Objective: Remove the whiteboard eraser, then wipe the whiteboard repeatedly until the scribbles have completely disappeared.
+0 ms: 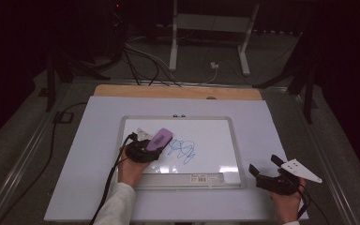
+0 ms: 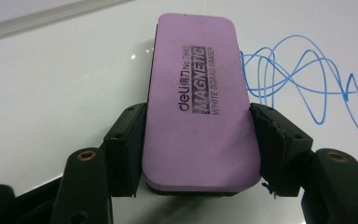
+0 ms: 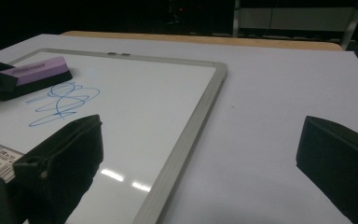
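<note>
We took the whiteboard [image 1: 225, 140] as our landmark; it lay flat on the pale table cover [image 1: 272, 122], its grey frame running all the way round it. On the board's white face we saw a blue scribble [image 1: 183, 151], a tangle of loops drawn somewhat left of the board's centre.

The left gripper [image 1: 146, 149] reached over the board's near-left part and was clenched on the purple eraser [image 1: 159, 138]. In the left gripper view we found both black pads pressed against the long sides of the eraser [image 2: 196, 102], near its rear end, with the printed purple top facing up and its front end pointing away from the jaws. The eraser's dark underside rested on or just above the board's surface; we could not tell which. The scribble [image 2: 303, 84] lay just beside the eraser's right edge in that view, with its nearest loops meeting the edge.

The right gripper [image 1: 265, 167] rested off the board, over the table cover near the board's near-right corner. In the right gripper view its two jaws stood wide apart with nothing between them, the board's frame [image 3: 191, 126] running between them. From there we also saw the eraser [image 3: 36, 73] at the board's far-left side, just behind the scribble [image 3: 60, 103].
</note>
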Available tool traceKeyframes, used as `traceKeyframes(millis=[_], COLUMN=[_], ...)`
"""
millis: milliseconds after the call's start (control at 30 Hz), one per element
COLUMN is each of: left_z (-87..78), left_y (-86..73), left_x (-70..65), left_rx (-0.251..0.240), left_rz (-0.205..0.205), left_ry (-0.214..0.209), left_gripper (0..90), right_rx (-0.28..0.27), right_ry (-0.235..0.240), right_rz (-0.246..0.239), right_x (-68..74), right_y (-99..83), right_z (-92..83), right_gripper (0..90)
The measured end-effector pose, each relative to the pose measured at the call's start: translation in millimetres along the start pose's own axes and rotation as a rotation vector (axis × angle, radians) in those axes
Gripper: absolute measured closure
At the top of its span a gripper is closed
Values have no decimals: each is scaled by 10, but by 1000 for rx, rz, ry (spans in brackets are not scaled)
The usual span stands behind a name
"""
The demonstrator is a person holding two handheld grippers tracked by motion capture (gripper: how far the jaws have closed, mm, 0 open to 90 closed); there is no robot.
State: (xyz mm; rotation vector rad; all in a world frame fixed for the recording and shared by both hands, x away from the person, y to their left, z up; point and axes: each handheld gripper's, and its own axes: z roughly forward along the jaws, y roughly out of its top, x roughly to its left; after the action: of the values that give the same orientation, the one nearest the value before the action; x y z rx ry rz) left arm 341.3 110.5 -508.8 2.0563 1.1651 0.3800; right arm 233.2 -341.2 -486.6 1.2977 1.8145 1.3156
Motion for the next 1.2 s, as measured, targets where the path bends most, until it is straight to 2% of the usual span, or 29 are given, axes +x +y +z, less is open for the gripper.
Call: traceKeyframes(millis=[100, 267, 367, 500, 767, 967, 1200], left_z=[-6, -70, -90, -73, 56, 129, 162], left_y=[-1, 40, 80, 131, 168, 169, 173], left_x=[1, 30, 46, 43, 0, -22, -19], left_rx=[-10, -65, -74, -58, -13, 12, 28], left_rz=[-9, -39, -48, -36, -29, -29, -35], left_ry=[-9, -10, -11, 9, 0, 7, 10], left_gripper=[378, 221, 197, 203, 289, 311, 406], right_rx=[-3, -3, -2, -1, 1, 1, 3], right_ry=[-2, -2, -2, -1, 0, 1, 5], right_rz=[5, 2, 0, 0, -1, 4, 3], right_x=[-11, -10, -4, -6, -1, -12, -9], right_y=[1, 4, 3, 1, 1, -3, -1], right_z=[-10, -5, -2, -2, 5, -4, 2], right_gripper=[9, 9, 9, 9, 9, 9, 9])
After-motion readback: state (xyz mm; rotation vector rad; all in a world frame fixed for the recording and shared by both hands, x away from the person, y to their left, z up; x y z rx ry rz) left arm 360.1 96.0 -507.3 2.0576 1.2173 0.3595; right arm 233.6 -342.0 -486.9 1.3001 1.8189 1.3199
